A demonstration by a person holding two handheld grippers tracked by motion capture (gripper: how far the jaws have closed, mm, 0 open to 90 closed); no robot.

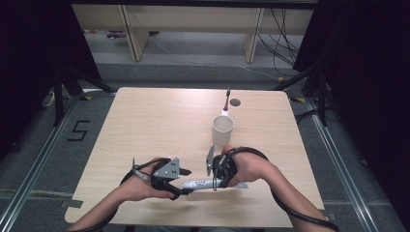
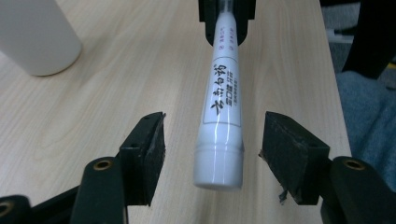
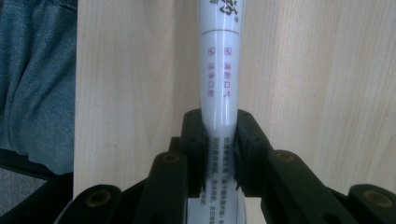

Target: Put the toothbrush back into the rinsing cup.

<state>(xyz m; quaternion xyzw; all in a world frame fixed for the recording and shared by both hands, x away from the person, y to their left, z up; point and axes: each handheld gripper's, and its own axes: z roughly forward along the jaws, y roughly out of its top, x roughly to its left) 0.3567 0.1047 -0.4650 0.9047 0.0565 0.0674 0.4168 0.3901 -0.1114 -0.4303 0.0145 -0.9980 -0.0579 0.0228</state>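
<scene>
Toothpaste tube (image 2: 223,93): you held it level above the tabletop (image 1: 145,125), right gripper (image 3: 219,154) clamped mid-body to steady it, left gripper (image 2: 212,158) wide around the cap end, pads clear.

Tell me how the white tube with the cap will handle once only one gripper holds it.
The white tube looks glossy and round, so it may slip or roll if set down on the table. The right gripper clamps its far end alone, so the capped end could sag. The left gripper straddles the cap without touching; it probably feels light.
</scene>
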